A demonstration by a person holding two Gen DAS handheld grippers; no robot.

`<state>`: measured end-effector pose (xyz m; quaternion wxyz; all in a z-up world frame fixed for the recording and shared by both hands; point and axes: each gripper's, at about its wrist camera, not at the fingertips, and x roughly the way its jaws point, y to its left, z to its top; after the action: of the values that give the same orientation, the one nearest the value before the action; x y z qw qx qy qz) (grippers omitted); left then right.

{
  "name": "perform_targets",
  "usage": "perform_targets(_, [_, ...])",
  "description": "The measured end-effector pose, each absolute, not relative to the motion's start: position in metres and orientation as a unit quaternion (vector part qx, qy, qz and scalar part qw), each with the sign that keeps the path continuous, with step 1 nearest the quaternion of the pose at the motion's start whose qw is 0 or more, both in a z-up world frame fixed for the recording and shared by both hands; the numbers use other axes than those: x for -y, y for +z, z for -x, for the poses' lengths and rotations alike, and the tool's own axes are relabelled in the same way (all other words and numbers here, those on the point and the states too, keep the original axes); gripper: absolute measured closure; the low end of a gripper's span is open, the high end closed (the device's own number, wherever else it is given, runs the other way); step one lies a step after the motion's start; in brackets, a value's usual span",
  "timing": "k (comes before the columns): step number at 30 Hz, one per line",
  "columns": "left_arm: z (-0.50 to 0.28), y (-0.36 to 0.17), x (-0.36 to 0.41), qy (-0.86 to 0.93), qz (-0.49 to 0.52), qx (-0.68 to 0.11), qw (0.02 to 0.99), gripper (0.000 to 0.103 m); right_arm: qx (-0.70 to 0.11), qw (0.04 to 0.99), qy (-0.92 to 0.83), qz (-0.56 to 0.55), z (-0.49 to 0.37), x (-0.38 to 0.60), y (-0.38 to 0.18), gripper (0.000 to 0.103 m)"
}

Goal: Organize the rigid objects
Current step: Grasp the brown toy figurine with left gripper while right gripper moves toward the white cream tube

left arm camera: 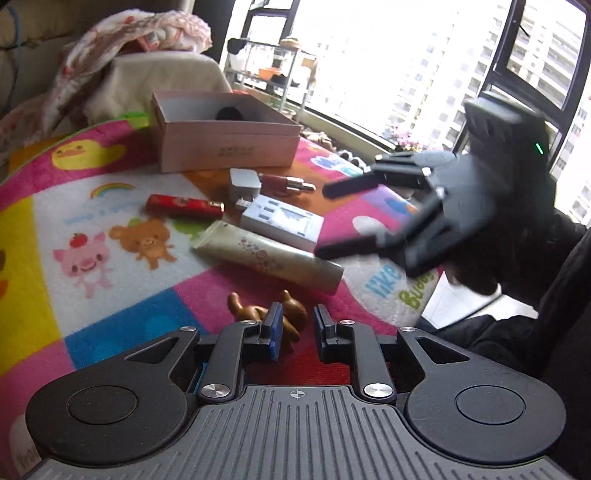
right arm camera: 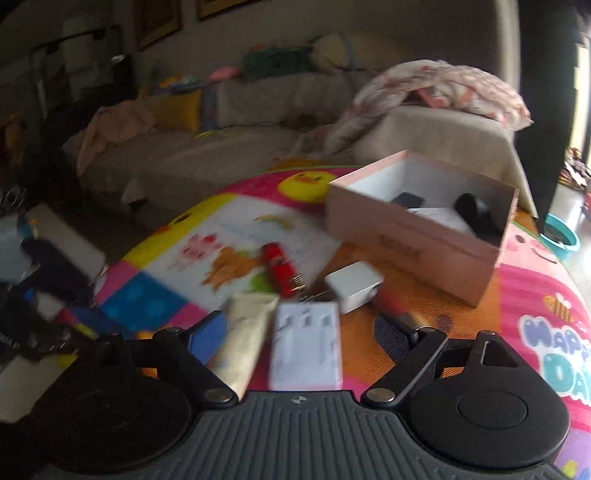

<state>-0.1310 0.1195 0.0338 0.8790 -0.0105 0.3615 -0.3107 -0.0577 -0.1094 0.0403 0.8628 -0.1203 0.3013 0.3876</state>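
Note:
An open pink box (left arm camera: 229, 147) (right arm camera: 417, 240) stands at the far side of a cartoon play mat (left arm camera: 44, 240), with a black thing (right arm camera: 476, 214) inside. In front of it lie a white charger cube (left arm camera: 243, 182), a red-and-silver lipstick (left arm camera: 286, 182), a red bar (left arm camera: 184, 206), a flat white box (left arm camera: 282, 221) (right arm camera: 306, 347) and a cream tube (left arm camera: 269, 258) (right arm camera: 247, 339). My right gripper (left arm camera: 323, 221) (right arm camera: 299, 332) hangs open above the white box. My left gripper (left arm camera: 297, 326) is shut on nothing. A brown figurine (left arm camera: 291, 314) lies just beyond its fingers.
A sofa (right arm camera: 229, 155) with a crumpled flowered blanket (left arm camera: 140, 33) runs behind the mat. Tall windows (left arm camera: 406, 74) are at the right. A teal bowl (right arm camera: 561, 236) sits on the floor past the box. The mat's animal pictures at the left (left arm camera: 92, 258) carry no objects.

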Motion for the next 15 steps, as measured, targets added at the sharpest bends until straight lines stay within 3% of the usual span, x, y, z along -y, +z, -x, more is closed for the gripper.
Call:
perform_targets(6, [0.141, 0.049, -0.133, -0.277, 0.025, -0.340, 0.898, 0.082, -0.233, 0.886, 0.301, 0.264, 0.088, 0.072, 0.010, 0.016])
perform_targets(12, [0.144, 0.021, -0.113, -0.291, 0.004, -0.400, 0.869, 0.082, -0.264, 0.913, 0.210, 0.229, 0.047, 0.089, 0.003, 0.016])
perform_targets(15, [0.131, 0.010, -0.103, -0.290, 0.017, -0.392, 0.873, 0.082, -0.289, 0.915, 0.219, 0.177, 0.035, 0.112, 0.006, 0.016])
